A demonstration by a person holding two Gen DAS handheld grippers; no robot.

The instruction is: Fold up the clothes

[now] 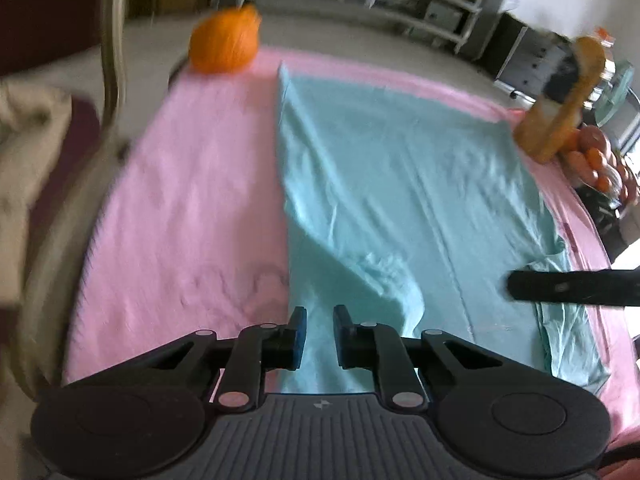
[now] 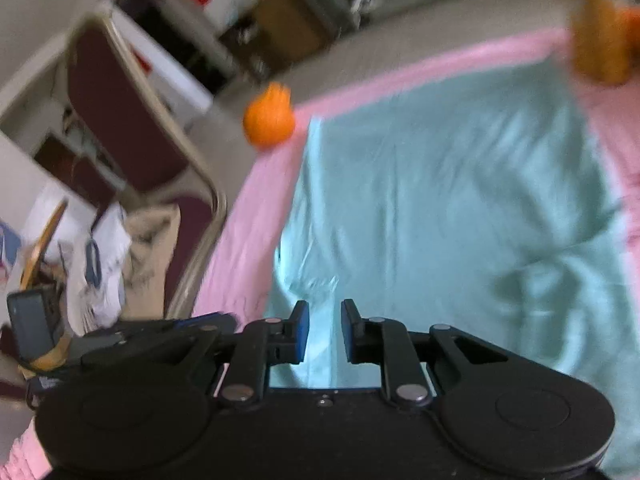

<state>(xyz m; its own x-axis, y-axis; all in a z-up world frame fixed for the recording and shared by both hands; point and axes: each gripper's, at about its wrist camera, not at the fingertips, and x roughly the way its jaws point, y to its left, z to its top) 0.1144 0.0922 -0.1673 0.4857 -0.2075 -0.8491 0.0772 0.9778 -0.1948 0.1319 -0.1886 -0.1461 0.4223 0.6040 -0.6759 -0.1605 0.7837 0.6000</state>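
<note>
- One teal garment [image 1: 400, 184] lies spread flat on one pink sheet [image 1: 192, 200], centre to 3 o'clock in my left view
- My left gripper [image 1: 320, 330]: jaws narrowly apart over the garment's near edge, gripping nothing
- My right gripper [image 2: 325, 326]: likewise a narrow gap, empty
- One orange ball [image 1: 224, 42] at 11 o'clock
</note>
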